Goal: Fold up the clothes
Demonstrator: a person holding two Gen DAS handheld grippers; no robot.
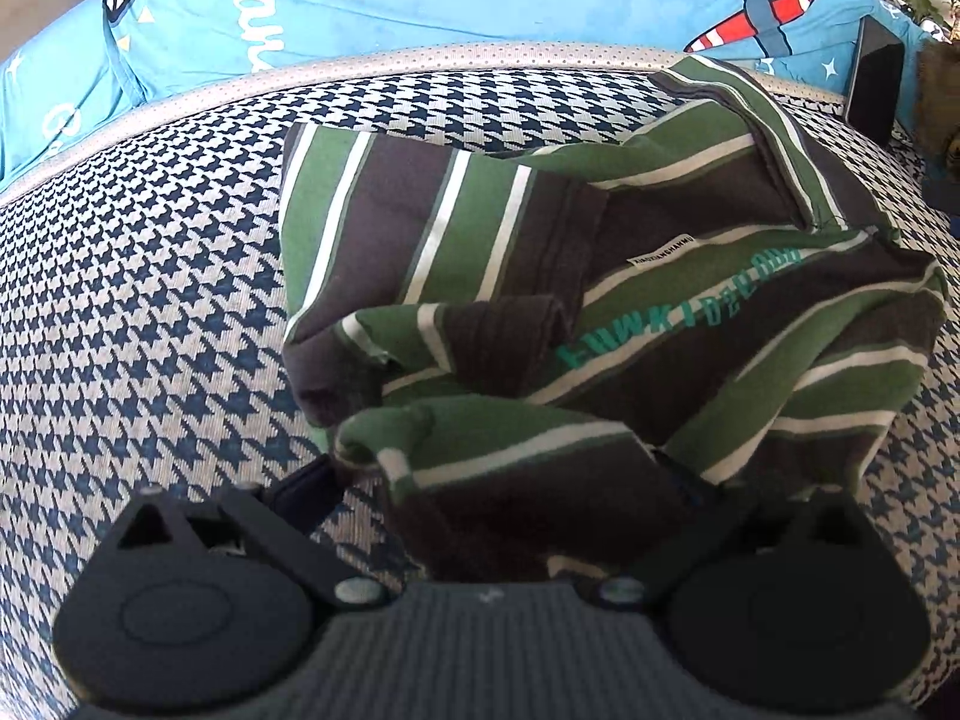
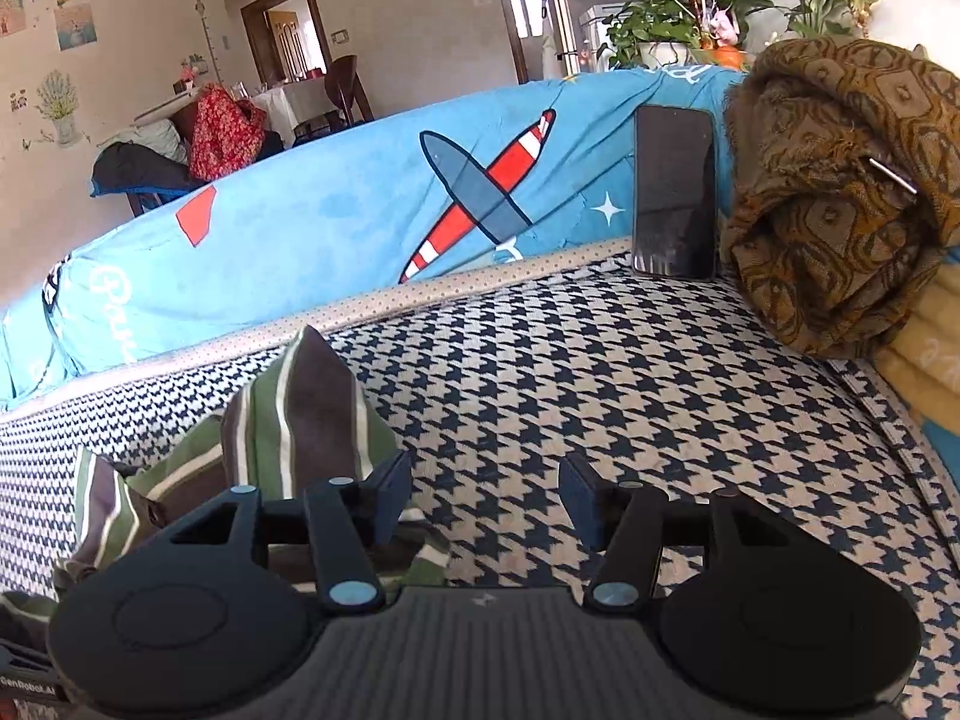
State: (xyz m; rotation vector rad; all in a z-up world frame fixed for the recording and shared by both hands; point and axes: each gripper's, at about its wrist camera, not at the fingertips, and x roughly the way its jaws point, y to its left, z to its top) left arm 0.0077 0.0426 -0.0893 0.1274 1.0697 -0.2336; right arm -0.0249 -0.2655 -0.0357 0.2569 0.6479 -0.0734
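On the houndstooth cushion [image 1: 150, 252], the striped shirt [image 1: 600, 300] lies bunched, not folded yet. Left tool [image 1: 504, 480] spread around its edge; right tool [image 2: 486, 498] apart, empty.

A home: sofa [image 2: 600, 396], dining table [image 2: 270, 102] (beyond), houseplants [image 2: 678, 6], wall stickers [image 2: 57, 102].

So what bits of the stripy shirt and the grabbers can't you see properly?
- Left wrist view: the green, brown and white striped shirt drapes over the left gripper, hiding its right fingertip and whether it pinches cloth.
- Same view: the teal lettering is upside down and creased, unreadable.
- Right wrist view: the open right gripper and the left edge cut off most of the shirt.
- Black phone: screen dark.
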